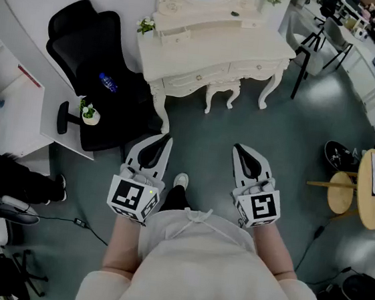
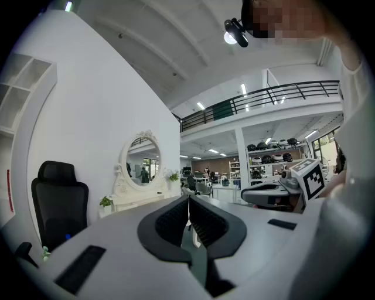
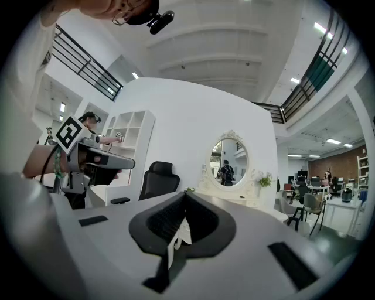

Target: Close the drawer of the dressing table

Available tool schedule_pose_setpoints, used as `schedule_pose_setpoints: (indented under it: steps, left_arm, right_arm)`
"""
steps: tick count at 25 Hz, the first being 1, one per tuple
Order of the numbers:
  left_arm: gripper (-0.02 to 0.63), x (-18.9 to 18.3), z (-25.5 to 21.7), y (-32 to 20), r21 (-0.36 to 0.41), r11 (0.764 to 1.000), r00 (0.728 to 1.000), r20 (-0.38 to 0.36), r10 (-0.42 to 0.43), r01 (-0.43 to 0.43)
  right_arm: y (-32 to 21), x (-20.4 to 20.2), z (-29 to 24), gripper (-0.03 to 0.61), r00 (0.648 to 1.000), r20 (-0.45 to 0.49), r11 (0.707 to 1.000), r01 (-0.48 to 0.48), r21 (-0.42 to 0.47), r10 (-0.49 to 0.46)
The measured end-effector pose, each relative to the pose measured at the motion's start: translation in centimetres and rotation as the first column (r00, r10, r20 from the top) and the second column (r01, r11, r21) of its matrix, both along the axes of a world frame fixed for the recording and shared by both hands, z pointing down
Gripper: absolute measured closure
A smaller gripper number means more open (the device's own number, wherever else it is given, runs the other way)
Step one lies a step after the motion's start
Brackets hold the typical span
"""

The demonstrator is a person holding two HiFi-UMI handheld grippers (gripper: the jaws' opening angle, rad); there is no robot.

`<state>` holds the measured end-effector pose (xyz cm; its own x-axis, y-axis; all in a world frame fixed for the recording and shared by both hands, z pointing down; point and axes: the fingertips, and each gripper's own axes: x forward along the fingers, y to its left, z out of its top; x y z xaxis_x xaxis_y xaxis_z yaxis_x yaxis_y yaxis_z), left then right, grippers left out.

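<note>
Ahead, well apart from the left gripper (image 1: 165, 139) and right gripper (image 1: 239, 148), both with jaws pressed together on nothing, the white dressing table (image 1: 212, 51) stands with its drawer fronts (image 1: 197, 78) running left to right along the near edge, neither gripper clearly nearer.

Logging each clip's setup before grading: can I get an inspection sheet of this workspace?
Surface: dressing table top, white, with a small plant at its left end.
Job's things: drawer fronts face the person; whether one stands open cannot be told.
Clutter: stool under the table; black chair with a blue bottle on its seat.
Grippers: left tongs and right tongs shut, empty, short of the table.
Cables: a cable on the grey floor.
Surroundings: round wooden tables at right; open office.
</note>
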<state>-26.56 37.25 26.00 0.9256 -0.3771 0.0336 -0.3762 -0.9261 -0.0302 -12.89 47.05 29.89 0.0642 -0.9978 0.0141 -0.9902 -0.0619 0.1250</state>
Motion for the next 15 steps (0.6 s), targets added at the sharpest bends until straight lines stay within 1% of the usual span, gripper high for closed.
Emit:
schedule_pose_setpoints:
  steps: [4, 11, 15]
  left_arm:
    - [0.594, 0.2, 0.0, -0.2, -0.009, 1.0, 1.0, -0.004, -0.007, 0.007]
    - [0.594, 0.3, 0.3, 0.6, -0.018, 1.0, 1.0, -0.002, 0.002, -0.002]
    - [0.594, 0.2, 0.6, 0.6, -0.031, 1.0, 1.0, 0.003, -0.001, 0.001]
  right_arm:
    - [-0.2, 0.1, -0.2, 0.577, 1.0, -0.017, 1.0, 0.013, 0.002, -0.013]
    - [0.7, 0.3, -0.3, 0.577, 1.0, -0.006, 1.0, 0.005, 0.01, -0.005]
    - [1.1, 0.5, -0.5, 0.574, 0.999, 0.041, 0.999, -0.013, 0.035, 0.012]
